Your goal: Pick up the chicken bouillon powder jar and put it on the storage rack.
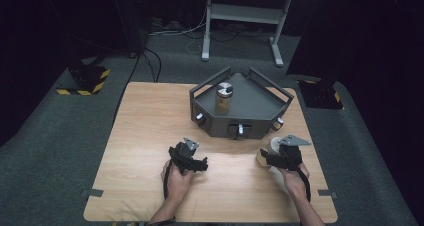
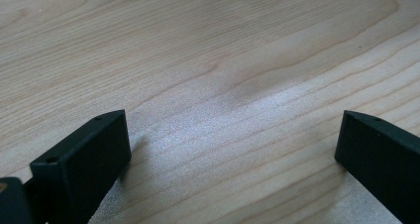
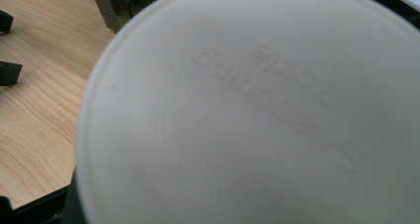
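My right gripper is shut on a seasoning bottle at the right of the wooden table, just in front of the tray. In the right gripper view the bottle's white lid with raised lettering sits close to the camera and hides the jaws. My left gripper rests near the table's middle front, open. Its two black jaws stand wide apart over bare wood in the left gripper view. A jar with a silver lid and brownish contents stands upright in the tray's left part.
A dark grey angular tray with rails and small knobs on its front wall stands at the back of the table. Behind the table is a white desk frame on grey carpet. Hazard-striped bases flank the table.
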The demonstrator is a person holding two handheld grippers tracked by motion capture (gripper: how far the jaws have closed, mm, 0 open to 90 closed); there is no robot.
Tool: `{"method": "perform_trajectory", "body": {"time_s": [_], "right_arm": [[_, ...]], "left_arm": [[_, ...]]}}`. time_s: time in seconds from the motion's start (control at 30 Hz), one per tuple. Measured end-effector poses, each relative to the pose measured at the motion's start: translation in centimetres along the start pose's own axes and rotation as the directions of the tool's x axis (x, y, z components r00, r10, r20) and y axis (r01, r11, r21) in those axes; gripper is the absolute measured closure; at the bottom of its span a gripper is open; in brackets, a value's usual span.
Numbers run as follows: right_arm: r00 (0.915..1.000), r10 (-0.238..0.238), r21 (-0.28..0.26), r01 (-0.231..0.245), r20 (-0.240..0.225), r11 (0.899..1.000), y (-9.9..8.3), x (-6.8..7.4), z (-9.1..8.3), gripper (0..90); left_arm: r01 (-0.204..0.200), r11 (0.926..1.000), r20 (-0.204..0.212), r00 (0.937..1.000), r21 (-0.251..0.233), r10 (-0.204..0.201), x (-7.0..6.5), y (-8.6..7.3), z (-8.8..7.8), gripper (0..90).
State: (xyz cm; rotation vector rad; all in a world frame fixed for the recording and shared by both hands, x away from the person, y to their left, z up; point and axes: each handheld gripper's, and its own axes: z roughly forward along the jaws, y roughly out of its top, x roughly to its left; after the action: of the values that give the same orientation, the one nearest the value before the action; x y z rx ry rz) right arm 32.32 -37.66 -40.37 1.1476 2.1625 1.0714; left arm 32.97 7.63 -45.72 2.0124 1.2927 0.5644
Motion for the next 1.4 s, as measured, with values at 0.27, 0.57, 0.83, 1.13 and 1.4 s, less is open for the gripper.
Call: {"method": "perform_trajectory", "body": {"time_s": [0.27,0.57,0.83,1.13,1.4], "right_arm": [[1.0000,-0.002,-0.013,0.002,-0.004,1.000,0.4,-0.1,-0.6,33.4],[1.0000,0.003,-0.037,-0.003,0.004,0.999,0.9,0.0,-1.4,33.7],[0.9993,0.032,-0.066,-0.033,-0.017,0.997,1.4,-0.4,-2.1,33.9],[0.9994,0.023,-0.086,-0.025,-0.026,0.996,2.4,-0.5,-2.7,34.0],[0.9991,-0.001,-0.111,-0.004,-0.043,0.994,4.1,-0.7,-3.5,34.1]], "left_arm": [[0.000,1.0000,0.000,1.0000,0.000,0.000,0.0,0.0,0.0,0.6],[0.000,1.0000,0.000,1.0000,0.000,0.000,0.0,0.0,0.0,0.6],[0.000,1.0000,0.000,1.0000,0.000,0.000,0.0,0.0,0.0,0.7],[0.000,1.0000,0.000,1.0000,0.000,0.000,0.0,0.0,0.0,0.7],[0.000,1.0000,0.000,1.0000,0.000,0.000,0.0,0.0,0.0,0.6]]}}
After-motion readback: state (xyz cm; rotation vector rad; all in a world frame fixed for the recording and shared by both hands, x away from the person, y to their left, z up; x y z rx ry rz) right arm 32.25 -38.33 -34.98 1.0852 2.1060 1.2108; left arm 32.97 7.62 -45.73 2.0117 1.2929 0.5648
